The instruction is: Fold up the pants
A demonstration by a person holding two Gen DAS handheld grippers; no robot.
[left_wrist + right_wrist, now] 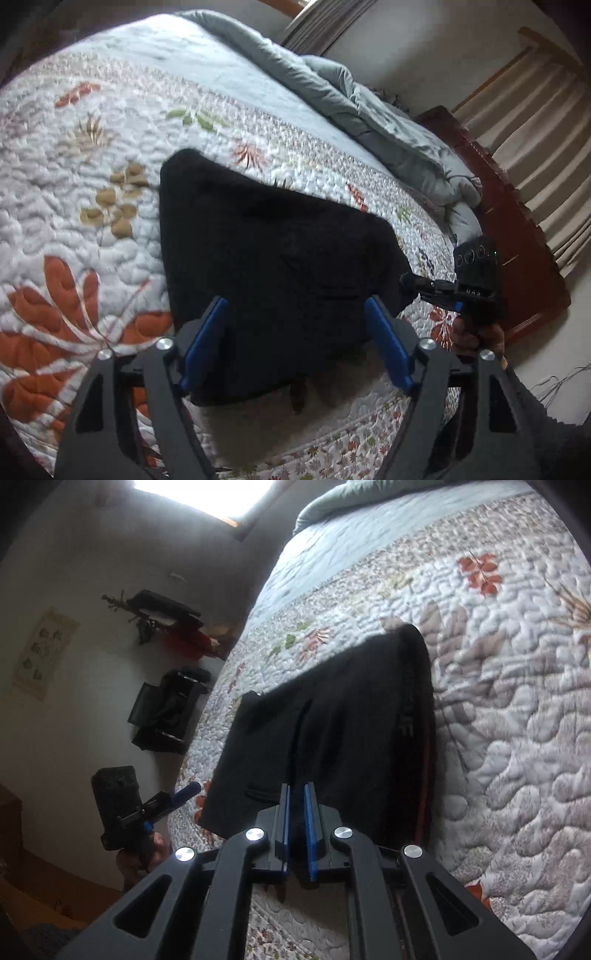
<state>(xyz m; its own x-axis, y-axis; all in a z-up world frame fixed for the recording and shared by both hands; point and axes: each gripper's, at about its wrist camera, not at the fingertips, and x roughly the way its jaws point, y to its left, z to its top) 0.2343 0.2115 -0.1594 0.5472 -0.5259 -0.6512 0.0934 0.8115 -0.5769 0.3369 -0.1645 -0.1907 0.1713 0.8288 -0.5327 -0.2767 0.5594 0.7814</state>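
1. Left gripper, jaws spread wide and holding nothing, hovers over black pants lying folded on a floral quilt; the right gripper touches the pants' right edge, a grey duvet bunched beyond.
2. Right gripper, blue pads nearly together, pinches the near edge of the pants; the left gripper sits open off the bed's left side.

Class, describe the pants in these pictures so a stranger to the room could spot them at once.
Start at the bed's floral quilt, white with orange leaves. Near its edge lie the pants, folded into a flat block. They are the only plain black thing on the patterned cover, with the right gripper pinching one edge.
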